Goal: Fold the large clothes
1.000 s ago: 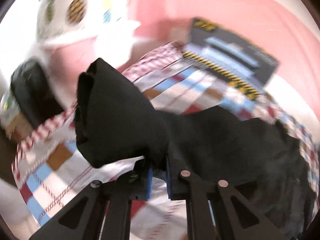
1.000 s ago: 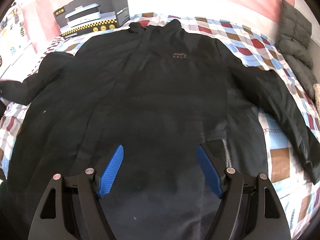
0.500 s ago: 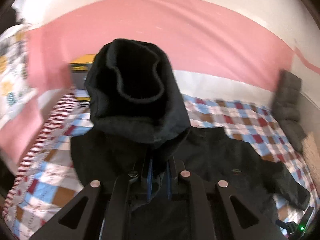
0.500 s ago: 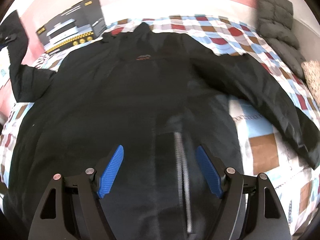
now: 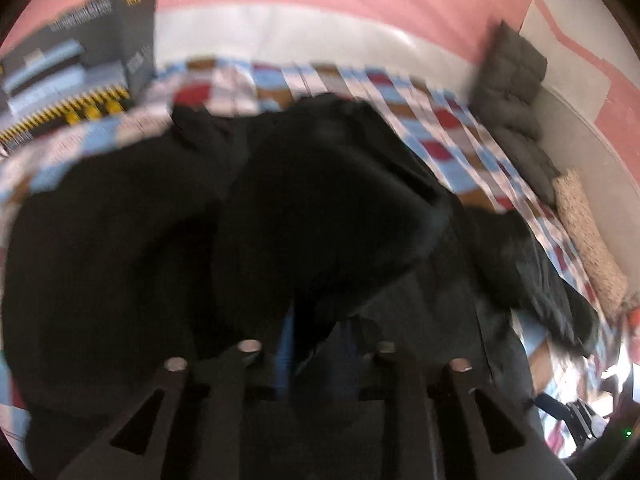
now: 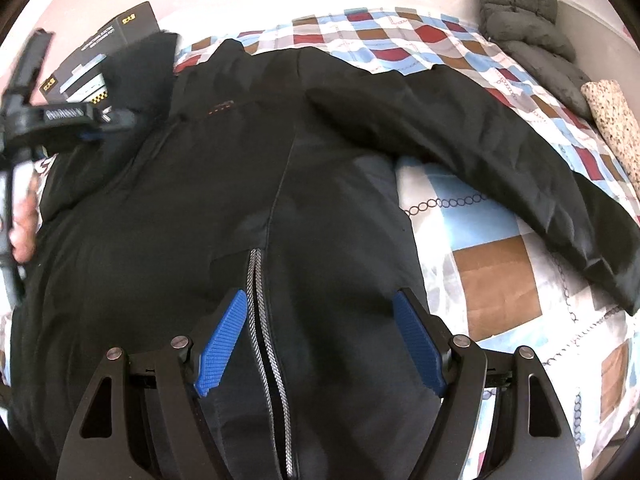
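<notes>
A large black jacket (image 6: 224, 200) lies front up on a checked bedspread (image 6: 488, 248), its zip (image 6: 260, 320) partly open at the hem. Its right sleeve (image 6: 500, 168) lies spread out across the bed. My left gripper (image 5: 316, 344) is shut on the left sleeve's cuff (image 5: 328, 208) and holds it above the jacket body (image 5: 100, 260); this view is blurred. The left gripper also shows at the left of the right wrist view (image 6: 60, 116). My right gripper (image 6: 320, 340) is open and empty, over the jacket's hem.
A dark printed box (image 6: 100, 60) stands at the bed's far left corner. Grey quilted cushions (image 6: 528, 12) and a speckled roll (image 6: 612, 120) lie along the right wall. A pink and white wall (image 5: 320, 8) runs behind the bed.
My left gripper has swung the sleeve cuff from beside the bed up and inward over the jacket body. My right gripper has shifted right along the hem, over the zip.
</notes>
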The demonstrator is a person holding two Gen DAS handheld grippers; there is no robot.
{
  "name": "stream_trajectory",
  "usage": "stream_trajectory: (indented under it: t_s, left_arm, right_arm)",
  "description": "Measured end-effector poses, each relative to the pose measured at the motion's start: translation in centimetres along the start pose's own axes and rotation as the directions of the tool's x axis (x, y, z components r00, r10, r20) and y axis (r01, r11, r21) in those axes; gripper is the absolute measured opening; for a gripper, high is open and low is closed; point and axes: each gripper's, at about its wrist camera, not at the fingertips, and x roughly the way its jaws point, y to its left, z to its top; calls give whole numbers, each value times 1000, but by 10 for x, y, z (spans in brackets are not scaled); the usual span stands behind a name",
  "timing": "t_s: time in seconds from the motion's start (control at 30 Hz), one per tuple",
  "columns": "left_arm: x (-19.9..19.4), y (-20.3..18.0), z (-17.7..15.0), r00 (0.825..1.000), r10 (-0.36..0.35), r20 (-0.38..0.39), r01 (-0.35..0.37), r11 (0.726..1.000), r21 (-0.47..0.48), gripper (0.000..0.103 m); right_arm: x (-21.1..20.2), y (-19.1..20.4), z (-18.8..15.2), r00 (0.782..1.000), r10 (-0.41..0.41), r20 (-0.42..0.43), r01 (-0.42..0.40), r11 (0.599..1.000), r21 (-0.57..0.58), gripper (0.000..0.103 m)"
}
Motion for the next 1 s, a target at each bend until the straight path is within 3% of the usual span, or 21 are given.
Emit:
stream_trajectory:
  t_s: [0.07, 0.2, 0.3, 0.37, 0.47, 0.63, 0.73, 0.77, 0.8, 0.87, 0.9, 1.0]
  left_arm:
    - [2, -3, -5, 995, -92, -30, 91, 995, -35, 69]
    - [-29, -10, -10, 982, -190, 22, 190, 981, -40, 73]
    - [-66, 8, -9, 974, -208, 90, 213, 976, -46, 73]
    - [-88, 33, -7, 978, -159, 138, 170, 983, -69, 73]
    - [-114, 85, -5, 981, 11, 193, 17, 990, -141, 73]
    - [-130, 179, -6, 955, 246, 167, -190, 936, -296, 52]
    - [-122, 215, -11, 955, 269, 124, -210, 911, -354, 41]
    - [-113, 222, -13, 961, 255, 107, -201, 908, -367, 38]
    - [-107, 223, -15, 966, 240, 95, -190, 911, -366, 37]
    - [-91, 215, -19, 975, 210, 78, -173, 927, -333, 35]
    - [-85, 211, -19, 976, 202, 76, -169, 935, -311, 35]
    - [-63, 199, -19, 988, 140, 69, -119, 960, -252, 35]
  right_arm:
    - [0, 0, 2, 1000, 1, 4, -1, 1000, 1, 76]
    - [-3, 1, 7, 1000, 13, 13, -14, 1000, 10, 76]
    - [-9, 5, 16, 998, 43, 37, -43, 999, 22, 76]
    - [-12, 10, 23, 996, 68, 52, -69, 997, 23, 76]
    - [-6, 23, 41, 989, 135, 66, -138, 990, 29, 76]
    - [28, 51, 86, 967, 243, 69, -247, 968, 44, 76]
    - [53, 68, 113, 958, 279, 63, -282, 958, 46, 76]
    - [68, 74, 122, 959, 279, 41, -281, 958, 52, 69]
    - [81, 78, 128, 960, 281, 11, -281, 958, 59, 43]
    - [98, 82, 133, 961, 276, -31, -273, 958, 84, 15]
    - [96, 80, 132, 966, 260, -15, -258, 962, 86, 9]
    - [89, 69, 127, 977, 211, 16, -212, 973, 90, 8]
